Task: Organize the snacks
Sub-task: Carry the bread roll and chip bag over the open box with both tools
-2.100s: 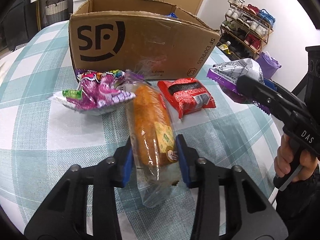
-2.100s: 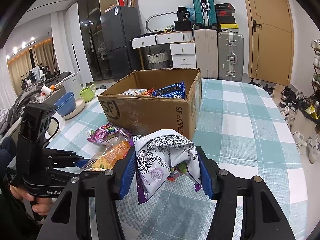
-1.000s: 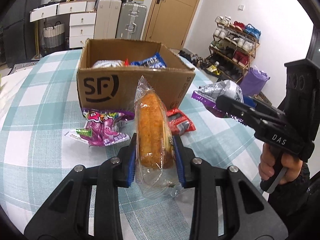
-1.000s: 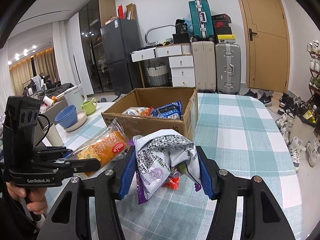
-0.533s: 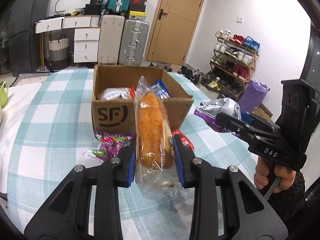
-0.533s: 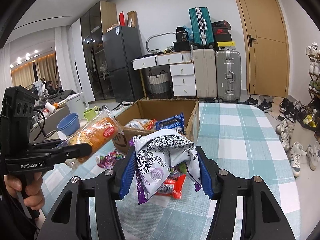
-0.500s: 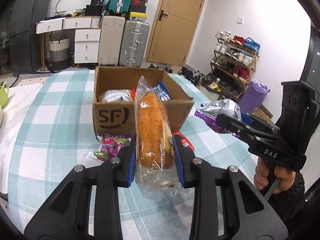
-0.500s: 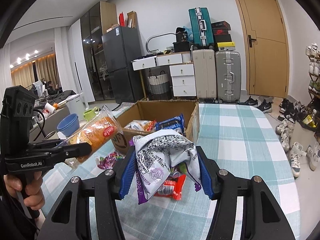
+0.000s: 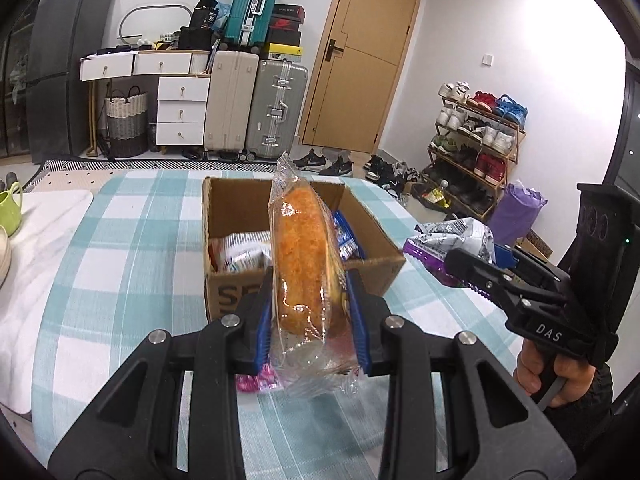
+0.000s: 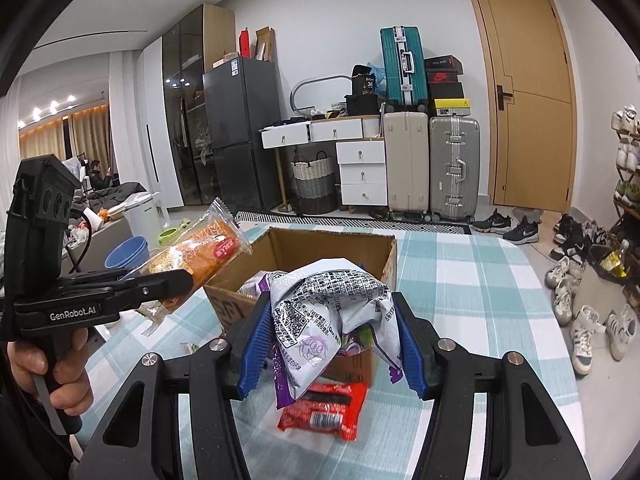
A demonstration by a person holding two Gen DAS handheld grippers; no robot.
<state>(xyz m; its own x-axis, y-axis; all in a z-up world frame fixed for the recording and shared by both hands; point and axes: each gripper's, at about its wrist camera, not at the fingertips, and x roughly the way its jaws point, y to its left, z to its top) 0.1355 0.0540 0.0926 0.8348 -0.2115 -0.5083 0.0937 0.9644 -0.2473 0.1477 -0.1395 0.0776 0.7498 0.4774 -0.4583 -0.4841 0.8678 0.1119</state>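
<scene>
My left gripper (image 9: 312, 320) is shut on a clear-wrapped orange bread roll (image 9: 300, 260) and holds it in the air in front of the open SF cardboard box (image 9: 376, 236). The roll also shows in the right wrist view (image 10: 196, 252). My right gripper (image 10: 330, 340) is shut on a crumpled white and purple snack bag (image 10: 328, 312), held above the table near the box (image 10: 332, 244). That bag shows at the right of the left wrist view (image 9: 452, 240). The box holds several snack packets (image 9: 244, 248).
A red snack packet (image 10: 324, 404) lies on the checked tablecloth (image 10: 460, 280) below my right gripper. A pink-purple packet (image 9: 252, 380) lies under my left gripper. A green mug (image 9: 8, 208) and blue bowls (image 10: 126, 252) stand at the left.
Both grippers have risen with their snacks. The left gripper has lifted the bread roll off the table and brought it up level with the box opening.
</scene>
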